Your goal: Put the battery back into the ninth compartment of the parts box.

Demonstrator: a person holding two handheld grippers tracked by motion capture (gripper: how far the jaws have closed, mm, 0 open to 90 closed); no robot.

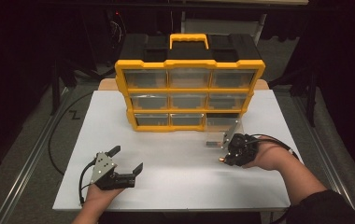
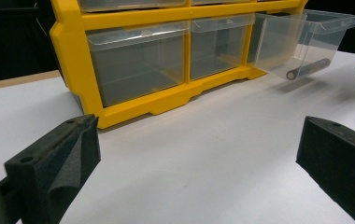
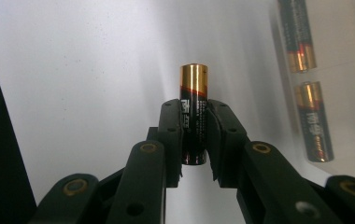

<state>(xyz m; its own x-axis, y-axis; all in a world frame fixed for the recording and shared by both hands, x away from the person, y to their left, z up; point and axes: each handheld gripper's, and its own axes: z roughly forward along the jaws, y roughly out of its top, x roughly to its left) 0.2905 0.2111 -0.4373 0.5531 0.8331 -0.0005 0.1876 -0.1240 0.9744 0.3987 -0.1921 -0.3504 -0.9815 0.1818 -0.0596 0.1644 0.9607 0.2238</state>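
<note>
Near the counter's (image 1: pixel 175 186) front edge, toward its left corner, the left gripper (image 1: pixel 128 160) hovers just above the white surface in the person's left hand (image 1: pixel 98 193), its fingers (image 2: pixel 54 161) spread wide and released with nothing between them. In the left gripper view those two black fingers frame bare white counter.

Farther in and toward the right edge, the right gripper (image 1: pixel 223 157) sits in the person's right hand (image 1: pixel 269 157), low over the counter. In the right gripper view its fingers (image 3: pixel 171 135) are clenched on a battery (image 3: pixel 194 112), black with a copper-gold top band, gripped around its lower half so the gold end sticks out past the fingertips.

Just beyond that gripper, a clear plastic drawer (image 1: pixel 222 133) is pulled out of the bottom-right slot of the organizer (image 1: pixel 189 63) and tilts down toward the counter. The left gripper view shows one battery (image 2: pixel 306 69) lying along the drawer's bottom. The right gripper view shows two battery shapes through the clear plastic, and I cannot tell whether one is a reflection.

The organizer stands at the back of the counter, near the middle of its far edge: a yellow frame with a black top, a yellow carry handle (image 1: pixel 188 39), and three rows of three clear drawers. The other eight drawers (image 1: pixel 152 119) are pushed in.
</note>
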